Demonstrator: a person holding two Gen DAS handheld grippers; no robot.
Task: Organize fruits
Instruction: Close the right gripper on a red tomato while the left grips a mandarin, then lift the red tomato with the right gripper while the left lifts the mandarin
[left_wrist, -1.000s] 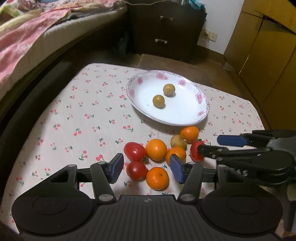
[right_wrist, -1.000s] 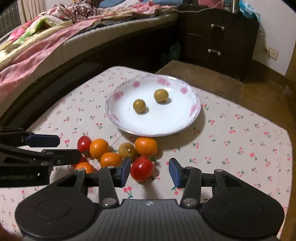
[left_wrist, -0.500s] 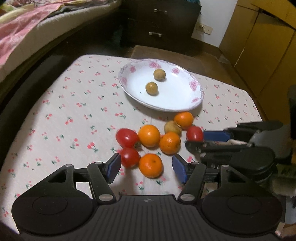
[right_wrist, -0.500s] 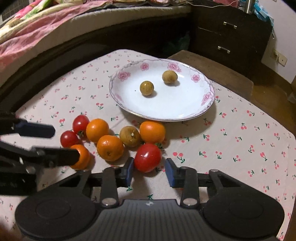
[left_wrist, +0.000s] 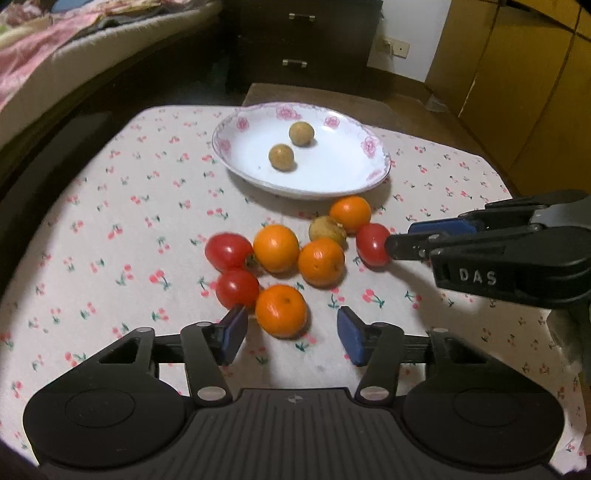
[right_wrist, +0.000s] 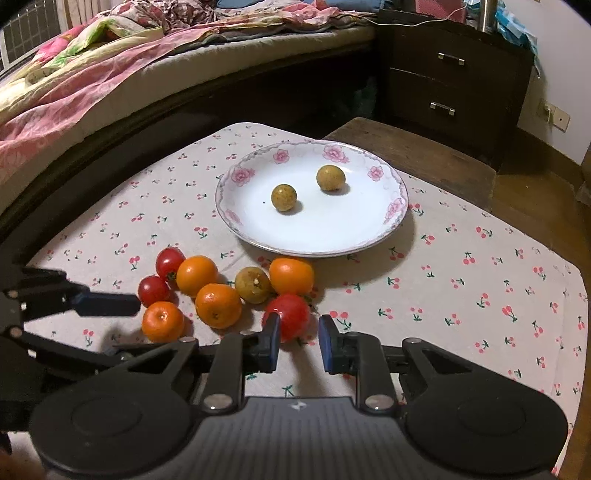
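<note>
Counter (right_wrist: 461, 295) status: plate (right_wrist: 258, 236) holds two brown fruits, eight still loose; right gripper (right_wrist: 297, 341) fingers clenched on tomato (right_wrist: 290, 315), left gripper (left_wrist: 288, 334) released around orange (left_wrist: 280, 311).

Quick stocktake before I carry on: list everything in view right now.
plate: 1, white with pink flowers, far side of cloth
brown fruits: 3, two on plate, one in the cluster
oranges: 4, orange, cluster before plate
tomatoes: 3, red, same cluster
tablecloth: 1, cherry print
bed: 1, pink covers, behind
drawer chest: 1, dark
cabinet: 1, yellow-brown
left gripper: jaws just been closing, nearest orange between tips, untouched
right gripper: shut on one tomato
</note>
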